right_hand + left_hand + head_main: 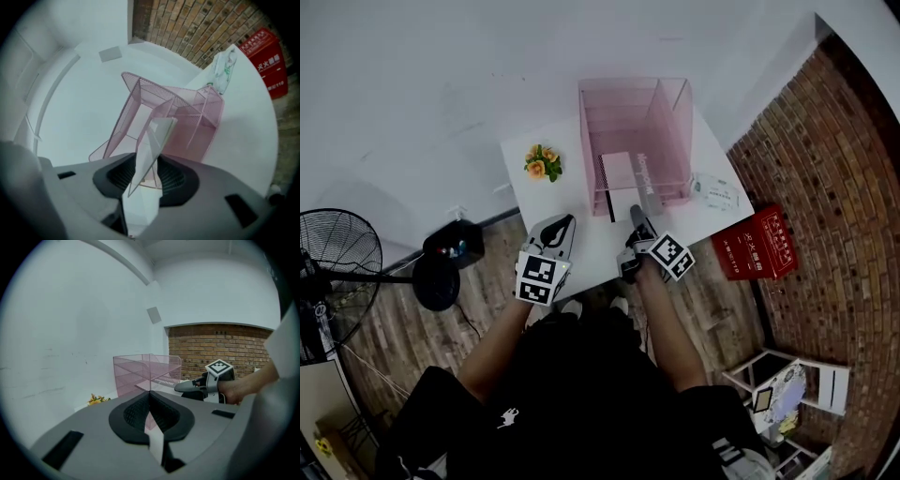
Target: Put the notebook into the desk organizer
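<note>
The pink mesh desk organizer (675,103) stands on the white table (530,202), open towards me. A white notebook (621,172) with a dark spine lies flat in its bottom tray, the near end sticking out. My right gripper (637,214) is at that near end. In the right gripper view the notebook (152,140) runs edge-on between the jaws toward the organizer (197,117); the right gripper (150,161) is open, its pads apart from the cover. My left gripper (564,222) hovers left of the organizer (140,366), and the left gripper (150,393) is shut and empty.
A small bunch of orange flowers (542,162) sits at the table's left. A tissue packet (712,190) lies right of the organizer near the table's edge. A red box (757,244) rests on the floor by the brick wall, and a fan (328,272) stands at left.
</note>
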Motion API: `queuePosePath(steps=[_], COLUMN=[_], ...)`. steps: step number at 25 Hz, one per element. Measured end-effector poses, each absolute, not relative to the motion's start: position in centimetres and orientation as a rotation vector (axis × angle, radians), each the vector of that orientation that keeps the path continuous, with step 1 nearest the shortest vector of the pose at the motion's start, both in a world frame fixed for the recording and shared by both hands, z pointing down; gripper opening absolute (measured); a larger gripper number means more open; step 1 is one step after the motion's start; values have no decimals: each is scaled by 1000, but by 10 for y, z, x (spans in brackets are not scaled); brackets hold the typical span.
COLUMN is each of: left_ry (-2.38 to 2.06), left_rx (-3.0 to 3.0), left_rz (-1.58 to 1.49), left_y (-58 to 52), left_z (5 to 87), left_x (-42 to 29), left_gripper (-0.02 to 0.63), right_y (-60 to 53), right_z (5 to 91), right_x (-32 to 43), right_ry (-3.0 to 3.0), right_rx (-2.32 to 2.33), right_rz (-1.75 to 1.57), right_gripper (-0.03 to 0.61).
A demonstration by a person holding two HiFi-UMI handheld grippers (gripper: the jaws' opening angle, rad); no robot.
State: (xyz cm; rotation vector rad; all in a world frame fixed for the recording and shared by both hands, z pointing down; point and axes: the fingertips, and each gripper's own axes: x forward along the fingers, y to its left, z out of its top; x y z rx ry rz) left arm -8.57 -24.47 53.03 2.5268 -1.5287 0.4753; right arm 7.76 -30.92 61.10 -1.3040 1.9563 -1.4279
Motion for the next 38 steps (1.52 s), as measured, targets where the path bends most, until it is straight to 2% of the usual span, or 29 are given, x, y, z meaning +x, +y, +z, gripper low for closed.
queuePosePath(steps=[2, 4, 9, 15, 24, 29, 38], left_ry=[-1516, -1500, -1463, -1413, -1384, -1407, -1441], left_rx=[2538, 2552, 2595, 2611, 2630, 2615, 2586], left_rz=[467, 458, 420, 411, 407, 417, 428], left_y=[-243, -242, -242, -241, -242, -244, -250], left_z=[528, 526, 525, 520, 518, 519, 522], left_x=[-84, -82, -79, -74, -75, -83, -89], left_gripper=[3, 3, 3, 3, 3, 3, 3], right_y=[-304, -298, -281, -269, -268, -271, -281], right_z=[612, 613, 612, 593, 594, 605, 611], right_x=[80, 82, 90, 94, 80, 77, 73], right_ry=[2003, 2038, 2135, 2419, 2711, 2790, 2785], right_rx=[-1351, -1393, -1509, -1749, -1939, -2015, -2026], right_rz=[-1397, -1365, -1253, -900, -540, -438, -459], right_gripper=[163, 181, 184, 184, 184, 186, 185])
